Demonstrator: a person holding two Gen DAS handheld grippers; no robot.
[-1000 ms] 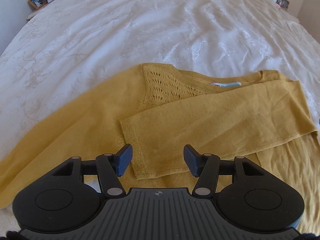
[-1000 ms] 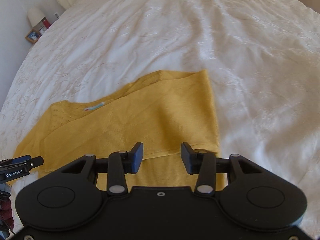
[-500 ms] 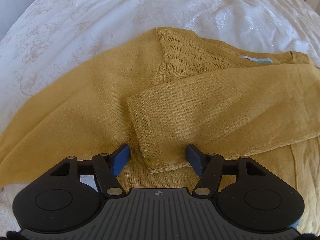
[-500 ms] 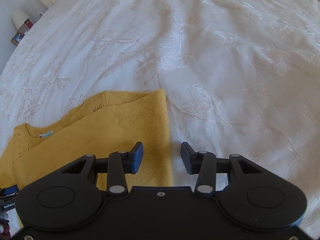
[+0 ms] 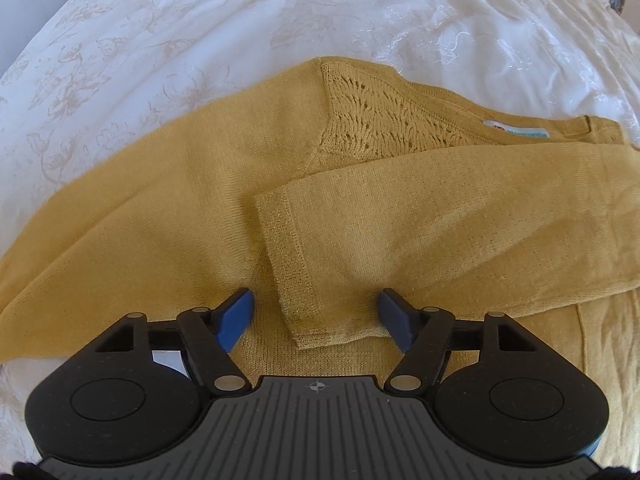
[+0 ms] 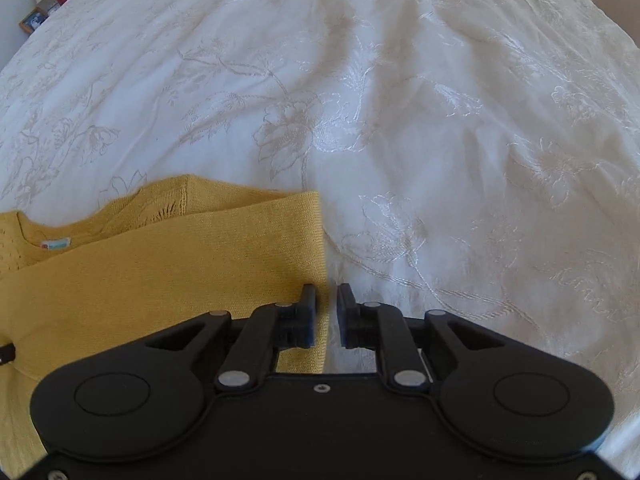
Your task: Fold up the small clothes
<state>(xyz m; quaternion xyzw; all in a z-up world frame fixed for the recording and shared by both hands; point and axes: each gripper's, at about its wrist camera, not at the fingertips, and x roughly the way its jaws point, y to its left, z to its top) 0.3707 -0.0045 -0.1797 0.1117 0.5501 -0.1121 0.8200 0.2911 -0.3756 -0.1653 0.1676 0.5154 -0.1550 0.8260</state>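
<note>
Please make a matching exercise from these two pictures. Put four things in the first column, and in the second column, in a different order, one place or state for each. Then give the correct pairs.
Column one:
1. sleeve cuff
2. neck label
3. right gripper
4. bedspread

Column two:
A. white, with an embroidered flower pattern
B. at the yellow sweater's right folded edge, jaws closing, edge between them
C. between the widely spread fingers of the left gripper
D. light blue, inside the neckline

Pairs: 1-C, 2-D, 3-B, 4-A
</note>
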